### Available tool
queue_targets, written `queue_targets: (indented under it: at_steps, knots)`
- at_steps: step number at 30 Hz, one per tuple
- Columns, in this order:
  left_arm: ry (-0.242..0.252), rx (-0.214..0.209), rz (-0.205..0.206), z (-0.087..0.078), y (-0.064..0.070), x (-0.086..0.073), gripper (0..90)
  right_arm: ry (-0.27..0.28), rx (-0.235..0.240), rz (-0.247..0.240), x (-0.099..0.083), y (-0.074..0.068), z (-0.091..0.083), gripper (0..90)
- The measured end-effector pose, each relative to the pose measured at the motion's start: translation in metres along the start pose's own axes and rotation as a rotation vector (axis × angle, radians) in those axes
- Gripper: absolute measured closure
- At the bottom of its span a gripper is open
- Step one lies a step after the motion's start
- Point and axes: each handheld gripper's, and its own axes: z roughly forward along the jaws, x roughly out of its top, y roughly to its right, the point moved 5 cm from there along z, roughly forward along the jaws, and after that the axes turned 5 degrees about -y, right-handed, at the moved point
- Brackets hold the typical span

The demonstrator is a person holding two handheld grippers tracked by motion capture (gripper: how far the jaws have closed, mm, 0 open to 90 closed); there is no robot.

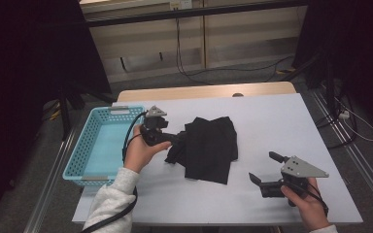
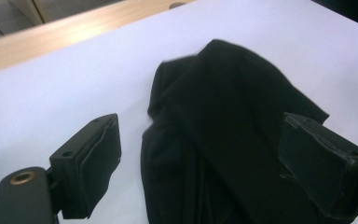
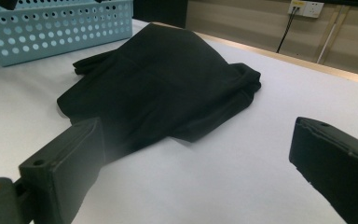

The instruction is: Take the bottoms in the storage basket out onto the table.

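The table (image 1: 272, 121), covered in white, carried a pale blue perforated basket (image 1: 85, 160) at its left edge and a black cloth (image 1: 209, 145) near its middle. The cloth lay crumpled and loosely folded just right of the basket but apart from it, with one dense, layered lobe toward the basket and a flatter flap toward the person. It appeared soft, light and limp: likely to sag and unfold when lifted, unlikely to slip from padded jaws, and not fragile. A thick fold at the bunched left edge seemed the surest place to pinch, since a single layer might slide free.

The left gripper (image 1: 172, 141) sat at that left edge, jaws spread wide on either side of the bunched fabric (image 2: 223, 140), not yet closed on it. The right gripper (image 1: 264, 170) hovered near the table's front right, well apart from the cloth (image 3: 163, 88), jaws likewise spread and holding nothing.
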Motion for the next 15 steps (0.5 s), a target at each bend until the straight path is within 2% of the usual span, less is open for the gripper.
queue_targets:
  at_steps: [5,6,11,15]
  knots:
    - [-0.003,0.010,-0.016,-0.001,0.000,-0.016,12.4,-0.002,0.013,-0.009,0.002,-0.002,0.006,2.6]
    - [-0.008,0.018,0.002,-0.003,0.001,-0.019,12.1,-0.002,0.014,-0.009,0.002,-0.002,0.006,2.6]
    - [0.010,-0.007,-0.008,-0.006,0.006,-0.025,11.0,0.009,0.028,-0.004,0.006,-0.004,0.013,2.6]
    - [-0.001,0.007,-0.004,-0.006,0.005,-0.032,10.9,-0.002,0.046,-0.016,0.008,-0.008,0.020,2.6]
